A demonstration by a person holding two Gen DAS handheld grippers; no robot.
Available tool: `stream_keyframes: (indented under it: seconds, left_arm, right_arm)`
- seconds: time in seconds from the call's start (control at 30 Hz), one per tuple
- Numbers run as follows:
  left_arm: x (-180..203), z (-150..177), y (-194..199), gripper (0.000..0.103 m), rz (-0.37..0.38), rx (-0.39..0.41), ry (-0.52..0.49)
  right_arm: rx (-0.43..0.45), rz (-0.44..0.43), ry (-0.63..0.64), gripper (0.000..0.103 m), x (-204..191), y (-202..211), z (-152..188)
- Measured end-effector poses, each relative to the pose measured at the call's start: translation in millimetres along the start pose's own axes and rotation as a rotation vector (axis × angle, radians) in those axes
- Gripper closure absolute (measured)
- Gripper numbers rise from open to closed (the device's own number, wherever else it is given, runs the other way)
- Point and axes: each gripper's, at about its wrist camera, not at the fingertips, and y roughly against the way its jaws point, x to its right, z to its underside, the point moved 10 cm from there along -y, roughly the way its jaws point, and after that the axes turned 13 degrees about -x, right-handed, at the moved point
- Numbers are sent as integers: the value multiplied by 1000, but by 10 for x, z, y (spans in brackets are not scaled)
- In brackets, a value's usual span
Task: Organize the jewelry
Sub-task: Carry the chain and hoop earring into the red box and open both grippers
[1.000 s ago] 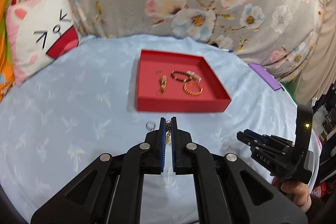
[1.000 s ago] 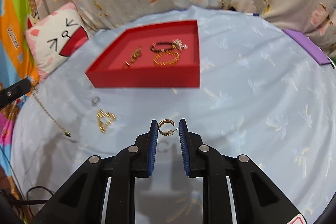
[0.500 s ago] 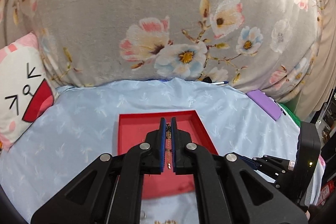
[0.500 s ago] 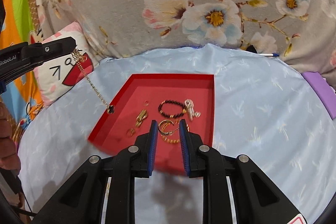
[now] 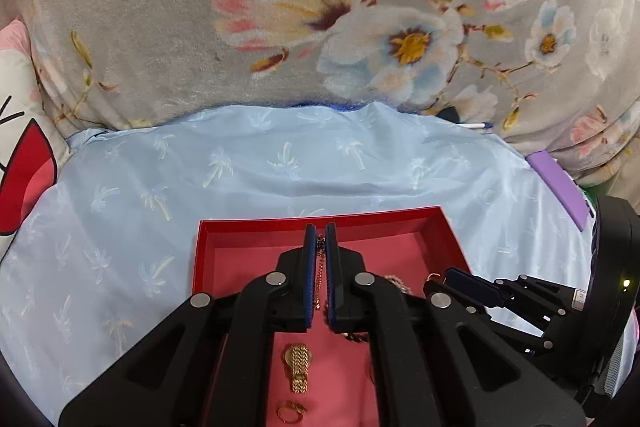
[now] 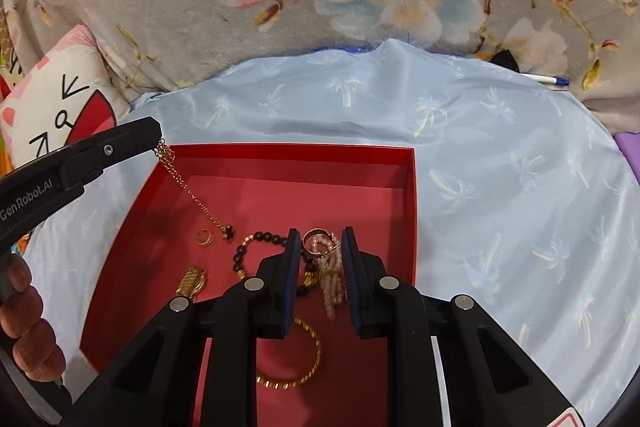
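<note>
Left gripper (image 5: pixel 320 235) pinches a chain (image 6: pixel 188 187), its pendant dangling over the tray (image 6: pixel 280 155). Right gripper (image 6: pixel 320 239), jaws narrowly apart, grips a hoop (image 6: pixel 316 239) (beads below).

hidden: gold bangle (image 6: pixel 304 367) part behind right claw (image 6: pixel 320 259) | cut off: cat pillow (image 5: pixel 20 163)
</note>
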Motion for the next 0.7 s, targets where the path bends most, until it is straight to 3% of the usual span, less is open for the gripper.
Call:
stream_keyframes:
  seconds: [0.3,0.37,0.43,0.7]
  left_arm:
    - [-141,-8,-346,97,-39,-34,18]
    - [-177,14,-373,86,-69,-36,25]
    - [-202,30,-367,68,-77,-32,38]
    - [-253,147,-23,67,-105,24,46]
  right_arm:
    - [-41,45,10,81,39,-180,-84]
    - [-39,44,4,76,53,-186,-91]
    - [-22,42,-5,72,73,-155,-95]
    - [53,45,-2,70,46,124,47]
